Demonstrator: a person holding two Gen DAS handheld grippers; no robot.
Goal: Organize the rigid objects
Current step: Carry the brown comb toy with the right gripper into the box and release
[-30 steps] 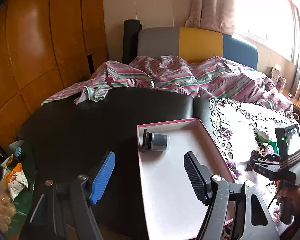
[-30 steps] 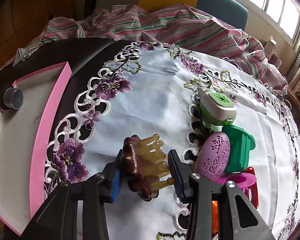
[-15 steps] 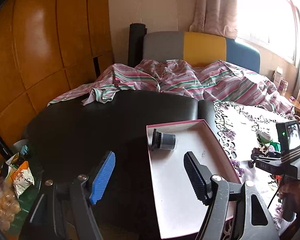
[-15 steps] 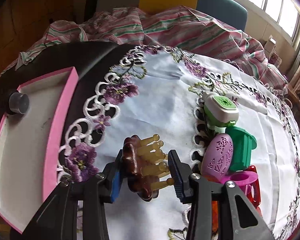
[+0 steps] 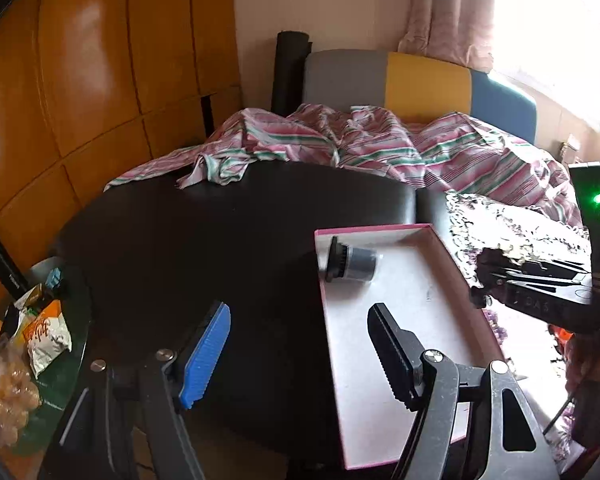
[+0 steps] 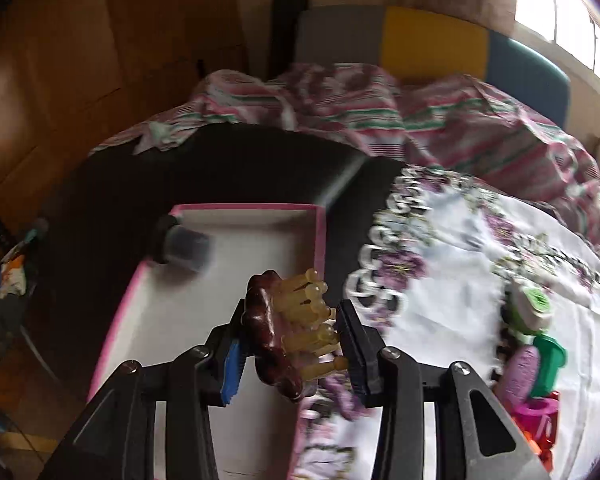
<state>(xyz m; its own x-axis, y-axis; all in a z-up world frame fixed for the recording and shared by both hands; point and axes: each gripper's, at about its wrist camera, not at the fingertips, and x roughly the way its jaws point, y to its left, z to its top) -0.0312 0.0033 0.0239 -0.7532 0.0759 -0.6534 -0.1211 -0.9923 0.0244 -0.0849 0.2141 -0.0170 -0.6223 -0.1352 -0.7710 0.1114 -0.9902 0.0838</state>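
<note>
**Brush in the air, half over the tray's edge**

The right gripper (image 6: pixel 290 346) pinches a dark brown wooden massage brush with pale yellow round-tipped pegs (image 6: pixel 288 328) between its blue pad and its black pad. The brush is clear of the bench, with its pegs turned toward the black pad. Below it lies the right-hand pink wall of a shallow rectangular tray with a white floor (image 6: pixel 320 240), so part of the brush is over the tray and part over the white embroidered cloth with purple flowers (image 6: pixel 452 264).

The left gripper (image 5: pixel 298 354) hovers with its jaws spread and nothing between them, low over the tray's near left side and the black bench top (image 5: pixel 204 240).

Risks, as I judge them: the grip runs across a lumpy back and loose-looking pegs, so the brush could twist or slip if swung fast. Let go here, it might strike the pink wall and tip out onto the cloth. The two grippers are close and could knock together over the tray.

The tray holds one thing: a small grey cylinder with a wider black end (image 5: pixel 350 264), on its side in the far left corner. Other plastic pieces, green (image 6: pixel 550 364), lilac and pink, wait on the cloth.
</note>
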